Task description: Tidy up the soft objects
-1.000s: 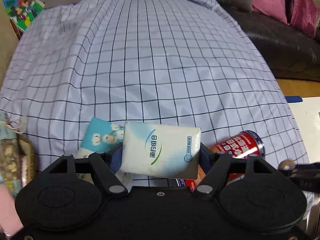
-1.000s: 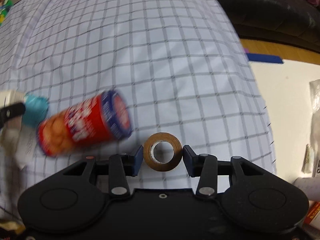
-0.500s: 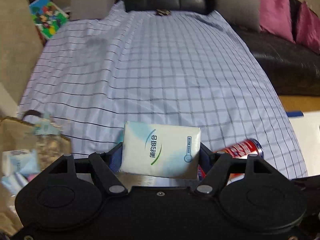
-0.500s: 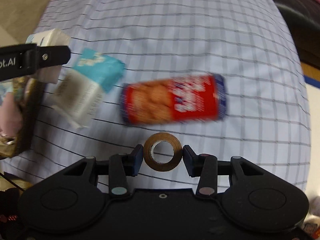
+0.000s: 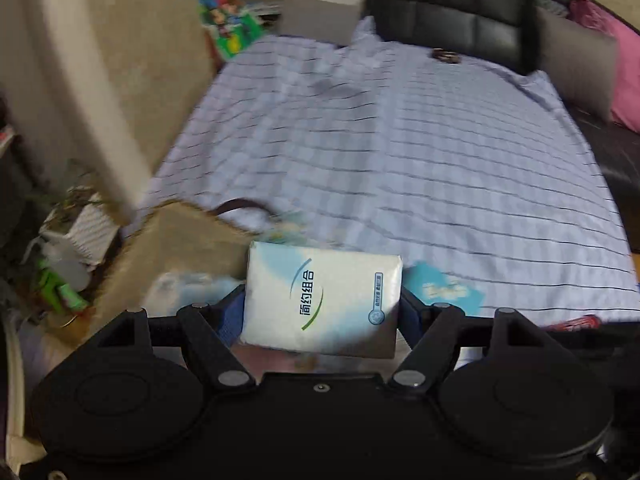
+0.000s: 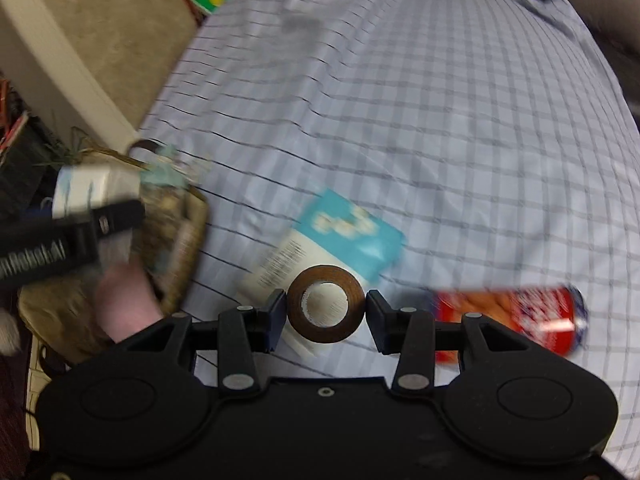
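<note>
Two tissue packs are in view: one white pack [image 5: 322,294] clamped between the left tongs [image 5: 320,312] above a brown bag [image 5: 176,248] at the bed's left edge, and one teal-and-white pack [image 6: 340,236] lying on the checked bedsheet [image 6: 400,100]. One brown tape roll [image 6: 326,304] is gripped by the right tongs [image 6: 326,308]. One red can [image 6: 512,320] lies on its side to the right, apart from the teal-and-white pack. The bag holds blurred packets; their number cannot be told. A beige cushion [image 5: 100,60] stands beside the bag, and a white box [image 5: 322,12] sits at the bed's far end.
</note>
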Available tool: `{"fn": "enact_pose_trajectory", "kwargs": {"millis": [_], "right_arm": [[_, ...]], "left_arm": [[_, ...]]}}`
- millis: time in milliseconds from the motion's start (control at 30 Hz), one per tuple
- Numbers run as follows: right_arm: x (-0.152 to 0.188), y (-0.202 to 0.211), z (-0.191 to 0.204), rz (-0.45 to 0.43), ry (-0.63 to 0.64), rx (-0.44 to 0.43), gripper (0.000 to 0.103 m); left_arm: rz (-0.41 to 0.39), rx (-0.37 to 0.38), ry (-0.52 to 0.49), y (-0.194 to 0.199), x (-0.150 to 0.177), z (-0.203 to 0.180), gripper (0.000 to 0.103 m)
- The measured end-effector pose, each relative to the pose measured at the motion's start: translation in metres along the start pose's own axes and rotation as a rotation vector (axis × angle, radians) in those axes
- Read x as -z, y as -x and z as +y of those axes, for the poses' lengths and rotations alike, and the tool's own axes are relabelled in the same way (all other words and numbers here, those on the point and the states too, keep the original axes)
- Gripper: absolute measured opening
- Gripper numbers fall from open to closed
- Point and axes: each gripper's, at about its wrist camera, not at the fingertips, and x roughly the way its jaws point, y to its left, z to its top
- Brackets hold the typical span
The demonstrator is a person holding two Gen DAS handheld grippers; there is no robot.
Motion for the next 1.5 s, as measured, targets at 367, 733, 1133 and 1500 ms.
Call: {"fn": "enact_pose_trajectory", "kwargs": {"millis": [367,733,1133,1500], "right_arm": [[-0.038,-0.012,0.118,-0.04,0.077,-0.191,0.043],[-0.06,-0.041,0.178,-0.079,0.049,-0.268,0.064],[-0.048,-0.031,0.154,-0.114,0.094,-0.143,0.065],[-0.03,-0.017,0.134,-0.117,0.14,-0.048,0.08]], "left_arm": [[0.133,-0.102,0.084,-0.015,0.046,0.099,0.069],[0.12,-0.078,0.074,-0.008,0.055,0.116,0.086],[0.095,-0.166,0.024,-0.003,0.057,0.104,0.09],[0.094,-0.156,0.033,0.002,0.059,0.094,0.09]]}}
